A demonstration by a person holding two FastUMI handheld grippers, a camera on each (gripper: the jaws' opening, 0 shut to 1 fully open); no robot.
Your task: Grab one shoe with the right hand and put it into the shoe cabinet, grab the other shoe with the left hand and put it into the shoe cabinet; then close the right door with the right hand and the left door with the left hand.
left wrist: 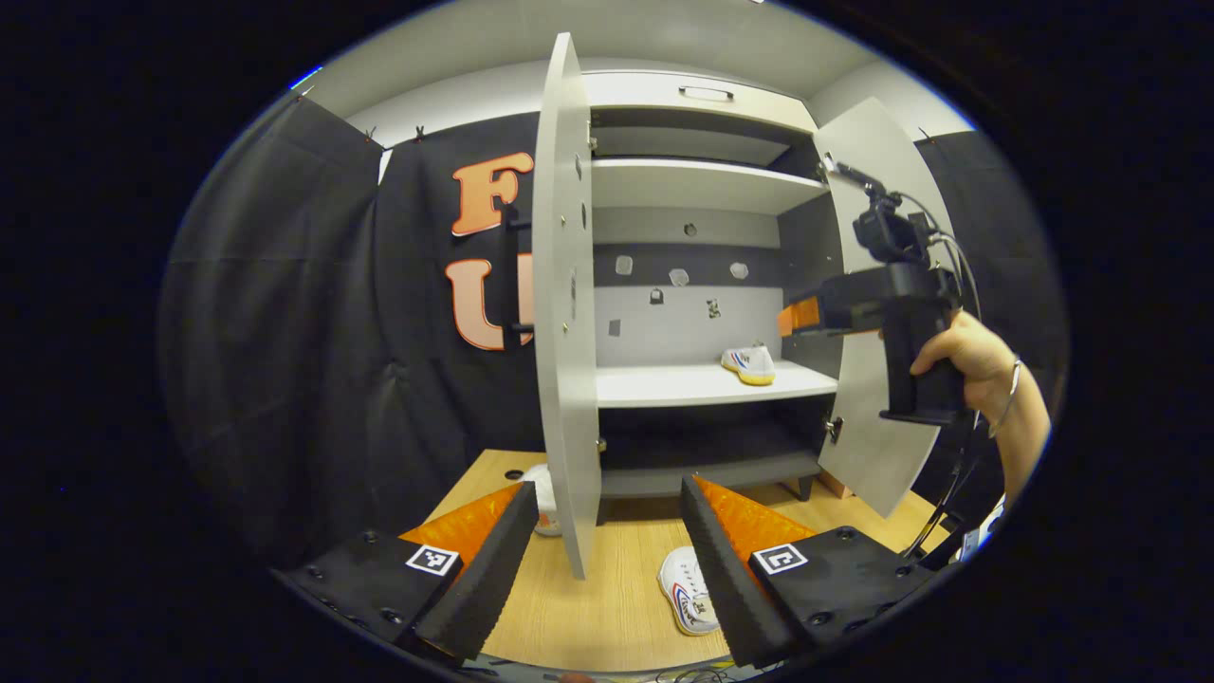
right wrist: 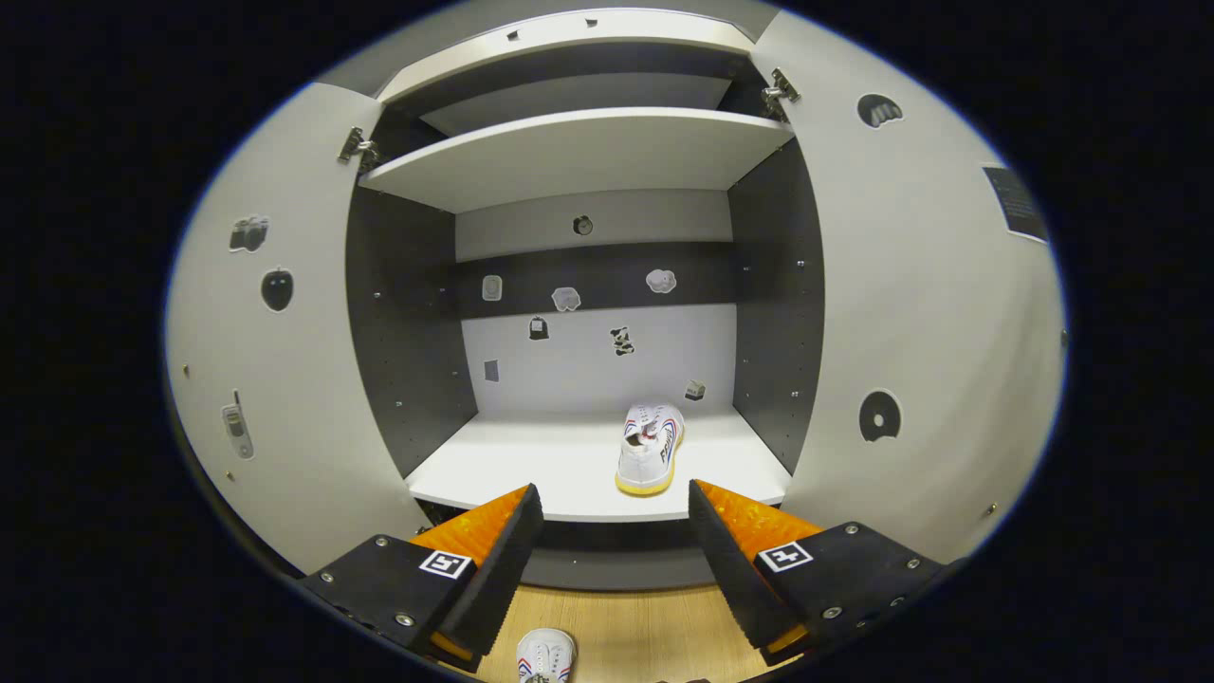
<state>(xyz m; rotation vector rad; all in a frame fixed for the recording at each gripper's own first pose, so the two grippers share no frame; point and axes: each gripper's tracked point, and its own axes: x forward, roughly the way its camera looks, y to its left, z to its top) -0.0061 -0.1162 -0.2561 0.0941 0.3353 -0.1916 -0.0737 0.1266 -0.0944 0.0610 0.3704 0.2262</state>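
White low-top sneaker with yellow sole [right wrist: 650, 448] lies on middle shelf [right wrist: 531, 470] of grey two-door shoe cabinet [right wrist: 569, 152], right of shelf centre, well clear of front edge. Right hand-held gripper [right wrist: 615, 545] released, empty, fingers spread wide before shelf edge; hand [left wrist: 972, 356] grips its handle level with shelf. Both doors stand open. Second white sneaker [left wrist: 685, 588] on wooden floor [left wrist: 607, 607] below cabinet, touching finger of left hand-held gripper [left wrist: 607, 560], spread, empty, astride left door [left wrist: 561, 313] edge.

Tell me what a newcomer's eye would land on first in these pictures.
First, the shoe cabinet with both doors wide open, one white shoe alone on its middle shelf. Next, the other shoe on the wooden floor below, by the open left hand-held gripper. The right hand-held gripper hangs open before the shelf.
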